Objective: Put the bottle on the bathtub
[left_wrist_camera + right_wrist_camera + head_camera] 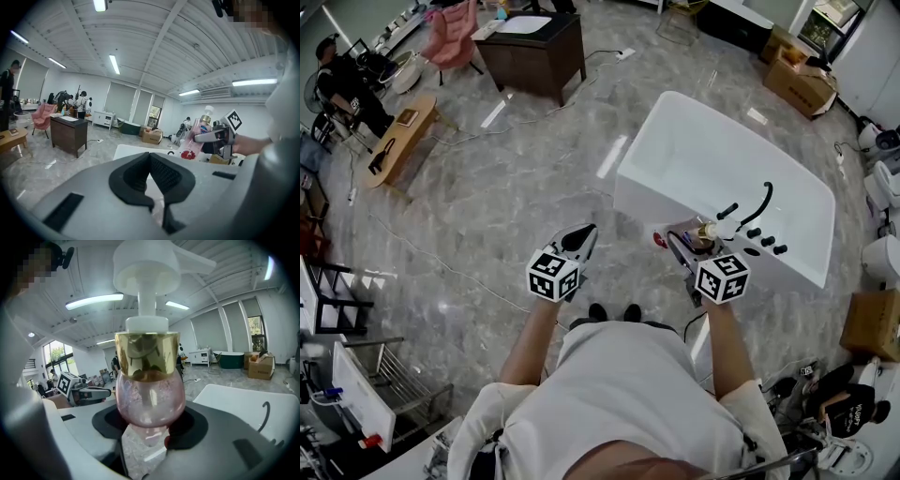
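- The left gripper (579, 239) is out in front of the person over the grey marble floor (487, 225), left of the tub. In its own view its 2 dark pads (164, 176) are pressed together with nothing between them.
- The right gripper (682, 247) has its jaws clamped on the bottle (705, 233). The right gripper view shows the pink, rounded body (149, 397) pinched between the 2 pads, with a gold collar and a white pump head above it.
- From the left gripper view the bottle (198, 135) is tilted, pump end uppermost, with a red patch low on its body. It hangs over the near corner of the bathtub (630, 186). Whether its base touches the rim cannot be told.
- Just beyond the bottle, on the tub's flat end, stand a curved black faucet (765, 201) and a row of black knobs (767, 242).
- The white tub runs away from the person at a slant, its basin bare.
- Farther off, past open floor, is a dark wooden desk (534, 52) with a pink chair (455, 33) beside it.
- A low wooden bench (401, 139) sits at the left, and a seated person (342, 82) is behind it.
- A cardboard box (797, 82) lies beyond the far end of the tub.
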`<action>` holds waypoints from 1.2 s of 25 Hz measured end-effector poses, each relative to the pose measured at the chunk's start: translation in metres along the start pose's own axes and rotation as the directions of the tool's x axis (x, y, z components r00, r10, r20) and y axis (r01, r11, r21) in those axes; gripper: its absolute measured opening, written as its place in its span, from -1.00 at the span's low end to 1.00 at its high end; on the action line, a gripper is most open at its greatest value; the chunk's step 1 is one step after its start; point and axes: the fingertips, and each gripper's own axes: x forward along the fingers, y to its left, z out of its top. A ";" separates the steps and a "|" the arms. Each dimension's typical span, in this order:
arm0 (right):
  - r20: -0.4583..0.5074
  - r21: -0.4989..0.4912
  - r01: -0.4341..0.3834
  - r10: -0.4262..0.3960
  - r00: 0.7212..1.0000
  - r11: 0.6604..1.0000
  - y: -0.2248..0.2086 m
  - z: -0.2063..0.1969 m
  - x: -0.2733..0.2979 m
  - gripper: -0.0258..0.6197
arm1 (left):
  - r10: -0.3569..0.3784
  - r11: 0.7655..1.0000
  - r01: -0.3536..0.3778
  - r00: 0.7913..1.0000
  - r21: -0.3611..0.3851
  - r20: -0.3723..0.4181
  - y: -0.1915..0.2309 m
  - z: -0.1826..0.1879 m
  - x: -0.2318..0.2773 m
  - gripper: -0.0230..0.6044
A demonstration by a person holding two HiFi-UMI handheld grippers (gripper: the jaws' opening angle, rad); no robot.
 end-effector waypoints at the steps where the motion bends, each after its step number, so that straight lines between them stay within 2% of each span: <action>1: -0.002 0.004 0.002 -0.002 1.000 1.000 0.002 -0.001 0.001 -0.19 | -0.001 1.000 0.001 1.000 -0.002 -0.002 0.002 -0.001 -0.002 -0.91; 19: -0.002 0.019 0.033 -0.033 0.999 0.999 0.036 -0.021 0.022 -0.19 | -0.037 0.999 0.037 0.999 0.001 -0.012 0.029 -0.018 -0.026 -0.91; 30: -0.005 0.030 0.048 -0.048 0.999 0.998 0.033 -0.020 0.040 -0.19 | -0.028 1.000 0.028 0.999 -0.003 -0.027 0.051 -0.022 -0.028 -0.91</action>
